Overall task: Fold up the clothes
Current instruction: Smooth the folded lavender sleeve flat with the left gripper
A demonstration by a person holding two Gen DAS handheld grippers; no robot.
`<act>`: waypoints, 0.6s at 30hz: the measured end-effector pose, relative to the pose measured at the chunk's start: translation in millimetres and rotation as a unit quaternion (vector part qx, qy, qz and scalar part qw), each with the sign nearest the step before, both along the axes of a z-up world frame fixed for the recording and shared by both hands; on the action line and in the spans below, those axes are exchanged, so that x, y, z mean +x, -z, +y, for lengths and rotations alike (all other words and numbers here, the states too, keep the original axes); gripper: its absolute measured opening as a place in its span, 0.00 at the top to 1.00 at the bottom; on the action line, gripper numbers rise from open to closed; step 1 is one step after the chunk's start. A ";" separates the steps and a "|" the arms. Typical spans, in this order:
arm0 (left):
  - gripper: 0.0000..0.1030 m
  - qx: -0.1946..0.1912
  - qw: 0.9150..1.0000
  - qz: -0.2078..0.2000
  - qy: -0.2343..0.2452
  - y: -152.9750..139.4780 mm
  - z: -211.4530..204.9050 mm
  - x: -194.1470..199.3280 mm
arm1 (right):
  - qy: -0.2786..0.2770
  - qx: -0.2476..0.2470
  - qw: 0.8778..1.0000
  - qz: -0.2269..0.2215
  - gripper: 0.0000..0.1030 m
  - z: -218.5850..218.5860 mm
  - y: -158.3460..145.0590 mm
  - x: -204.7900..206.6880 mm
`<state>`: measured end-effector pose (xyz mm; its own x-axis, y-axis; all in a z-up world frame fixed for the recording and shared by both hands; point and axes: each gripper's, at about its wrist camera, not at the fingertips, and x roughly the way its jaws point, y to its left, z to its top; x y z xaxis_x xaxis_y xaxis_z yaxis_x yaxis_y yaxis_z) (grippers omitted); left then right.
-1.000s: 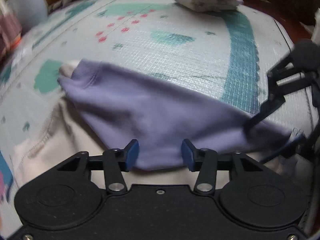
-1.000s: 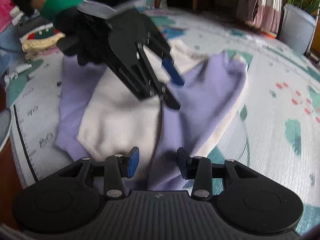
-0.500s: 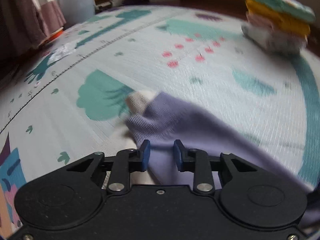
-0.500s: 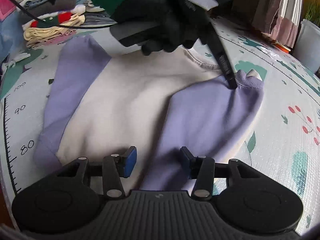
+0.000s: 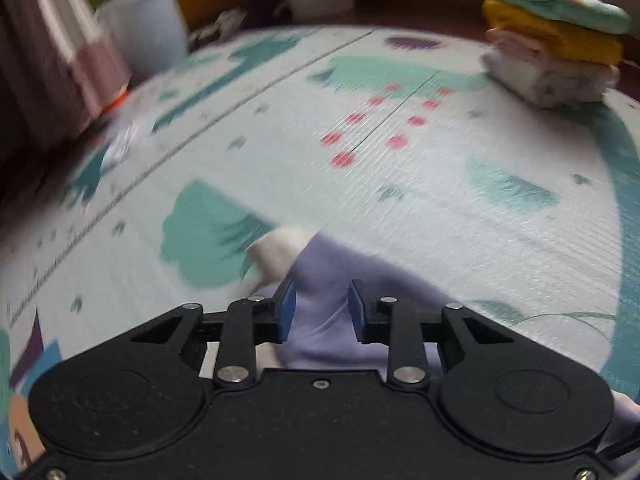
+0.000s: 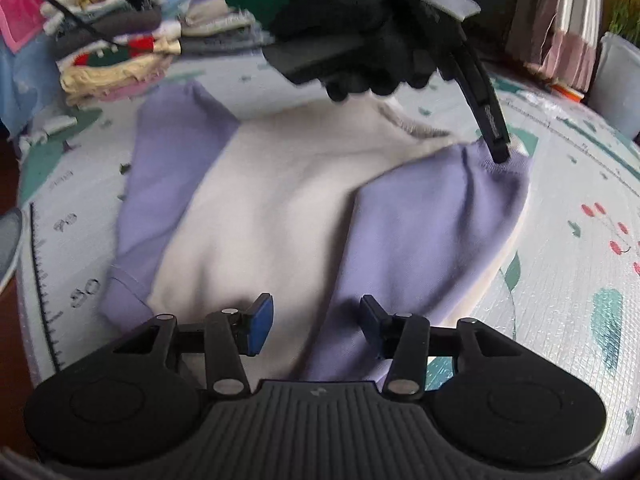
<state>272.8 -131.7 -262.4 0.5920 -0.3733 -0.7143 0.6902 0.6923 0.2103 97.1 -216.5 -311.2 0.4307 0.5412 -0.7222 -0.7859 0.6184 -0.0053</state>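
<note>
On the play mat [image 5: 400, 184], I work a cream-and-lilac sweater [image 6: 280, 208]; its lilac sleeve [image 6: 432, 232] lies folded across the cream body, cuff [image 5: 280, 248] pointing away from me. My left tongs [image 5: 320, 308], seen from the right camera as a black arm reaching down from above [image 6: 496, 148], stand narrowly parted with the sleeve end bunched between the blue pads; the fabric fills the gap, and I judge it pinched rather than loose. My right tongs [image 6: 316, 324] hang about half open over the near hem, cloth below them, nothing gripped. The other sleeve [image 6: 160, 184] lies flat to the left of the right tongs; a folded stack [image 5: 552, 52] sits well ahead and to the right of the left tongs.

Risks as I judge them: the left grip takes only the cuff end, so a quick pull could slip it free and the sleeve would slump crooked; dragging sideways could tow the whole sweater across the mat, since the right tongs pin nothing; the bunched cuff, if let go as it is, may leave a lump under the next fold.
</note>
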 end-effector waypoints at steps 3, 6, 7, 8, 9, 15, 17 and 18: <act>0.72 0.034 0.999 0.033 0.023 21.9 -9.7 -6.0 | 0.025 0.023 0.999 -0.007 0.53 -11.2 -5.4 -10.1; 0.72 0.028 0.999 0.040 0.012 17.2 -12.2 -4.4 | 0.037 0.011 0.999 0.036 0.53 -17.7 4.9 -15.8; 0.72 0.020 0.999 0.034 0.013 12.3 -13.2 -4.7 | 0.039 0.017 0.999 0.030 0.53 -21.2 6.4 -21.3; 0.72 0.015 0.999 0.025 0.024 8.9 -15.3 -6.8 | 0.040 0.023 0.998 0.032 0.53 -23.7 6.7 -24.2; 0.72 0.010 0.999 0.019 0.032 6.5 -17.2 -8.4 | 0.044 0.029 0.998 0.036 0.53 -25.2 6.5 -25.9; 0.69 0.028 0.997 0.063 0.025 18.6 -21.5 -1.5 | 0.042 0.034 0.998 0.043 0.52 -25.5 4.1 -39.8; 0.68 0.018 0.998 0.045 0.046 13.0 -21.8 -8.9 | 0.052 0.053 0.997 0.031 0.54 -32.0 -3.8 -45.6; 0.68 0.019 0.998 0.036 0.056 12.0 -22.2 -13.1 | 0.057 0.060 0.996 0.027 0.54 -34.8 -6.7 -48.2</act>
<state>259.7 -153.9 -274.4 0.4957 -0.4064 -0.7675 0.7767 0.6029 0.1823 48.9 -251.2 -304.5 0.4563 0.5756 -0.6786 -0.7082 0.6966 0.1147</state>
